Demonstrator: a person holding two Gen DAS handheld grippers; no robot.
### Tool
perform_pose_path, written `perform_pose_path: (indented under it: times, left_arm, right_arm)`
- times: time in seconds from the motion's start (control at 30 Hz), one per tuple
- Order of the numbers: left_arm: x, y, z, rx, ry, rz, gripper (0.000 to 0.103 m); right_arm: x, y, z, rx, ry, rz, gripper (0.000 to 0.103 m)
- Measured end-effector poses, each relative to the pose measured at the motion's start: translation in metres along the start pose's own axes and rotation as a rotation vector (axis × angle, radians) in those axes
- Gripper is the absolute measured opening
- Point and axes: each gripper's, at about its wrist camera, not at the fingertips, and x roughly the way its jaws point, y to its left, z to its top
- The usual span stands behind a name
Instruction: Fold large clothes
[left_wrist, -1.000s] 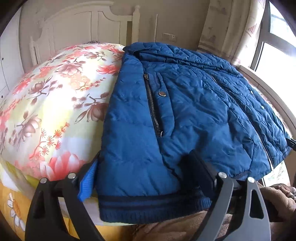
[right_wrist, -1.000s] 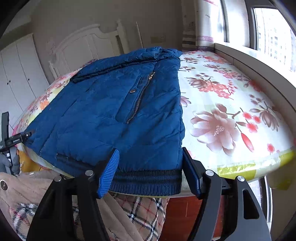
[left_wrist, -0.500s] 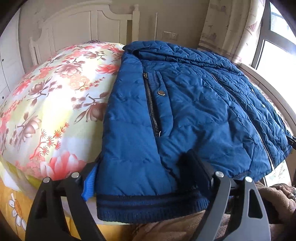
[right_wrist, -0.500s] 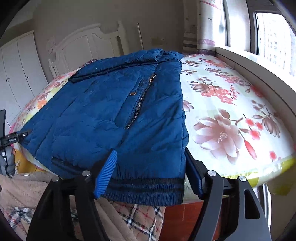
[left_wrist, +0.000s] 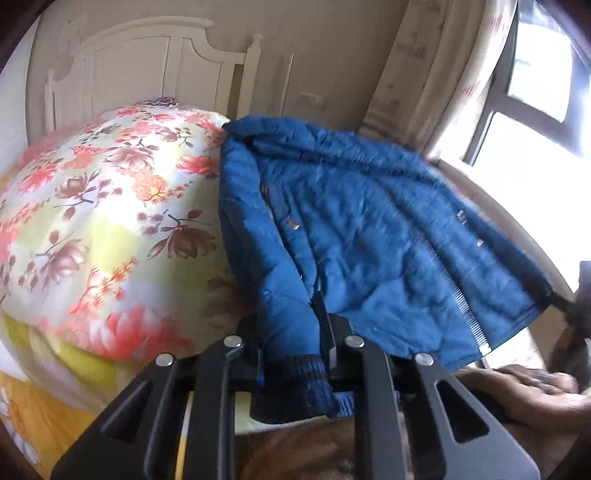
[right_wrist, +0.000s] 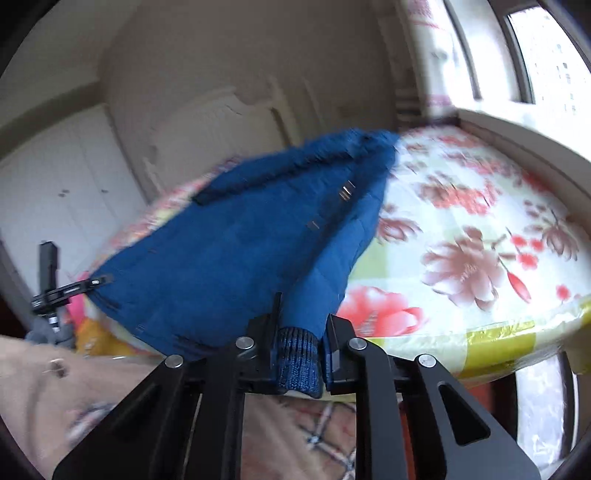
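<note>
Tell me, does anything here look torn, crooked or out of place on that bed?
Nothing looks damaged or spilled. The blue jacket lies on the floral bedspread, its knitted hem bunched where the left gripper and the right gripper have just closed on it. That pinching rumples the bottom edge; the blur hides finer detail.

A deep blue quilted jacket (left_wrist: 369, 236), its ribbed hem (right_wrist: 297, 360) striped dark navy, lies ahead of the black left gripper (left_wrist: 291, 354) on a bedspread (left_wrist: 103, 229) of pale yellow and white printed with coral-pink and brown blossoms; cream headboard (left_wrist: 147, 70) beyond.
</note>
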Motion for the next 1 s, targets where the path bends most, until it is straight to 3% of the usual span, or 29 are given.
perform_pose_path:
  times: [0.2,0.33,0.43,0.57,0.6,0.63,0.67,0.7,0.8,0.87,1.0]
  left_arm:
    - [-0.092,0.010,0.023,-0.101,-0.183,-0.172,0.019]
    - [-0.122,0.016,0.076,-0.183,-0.339,-0.284,0.022]
    - [-0.102,0.019,0.130,-0.212,-0.361,-0.263,0.026]
    - [-0.011,0.046,0.210,-0.375,-0.238,-0.271,0.036]
    - [0.011,0.055,0.223,-0.414,-0.206,-0.265,0.040]
    - [0.034,0.064,0.235,-0.450,-0.179,-0.251,0.054]
    - [0.053,0.073,0.243,-0.482,-0.166,-0.230,0.065]
    - [0.073,0.085,0.252,-0.516,-0.165,-0.166,0.069]
    - [0.109,0.124,0.266,-0.576,-0.138,-0.029,0.071]
    - [0.120,0.141,0.267,-0.566,-0.121,0.044,0.071]
    - [0.150,0.139,0.270,-0.357,-0.034,0.152,0.074]
  right_arm:
    - [-0.083,0.036,0.037,-0.053,-0.232,0.099,0.018]
    - [-0.100,0.057,0.091,-0.105,-0.355,0.114,0.018]
    - [-0.074,0.061,0.145,-0.119,-0.353,0.079,0.018]
    - [0.022,0.013,0.218,0.052,-0.227,0.019,0.020]
    - [0.049,-0.006,0.229,0.119,-0.189,0.043,0.029]
    - [0.072,-0.022,0.235,0.173,-0.149,0.070,0.037]
    - [0.092,-0.038,0.240,0.222,-0.115,0.097,0.063]
    - [0.112,-0.059,0.242,0.295,-0.095,0.108,0.088]
    - [0.130,-0.097,0.233,0.377,-0.118,0.033,0.090]
    - [0.133,-0.110,0.228,0.344,-0.097,-0.066,0.090]
    - [0.155,-0.122,0.216,0.209,0.024,-0.193,0.090]
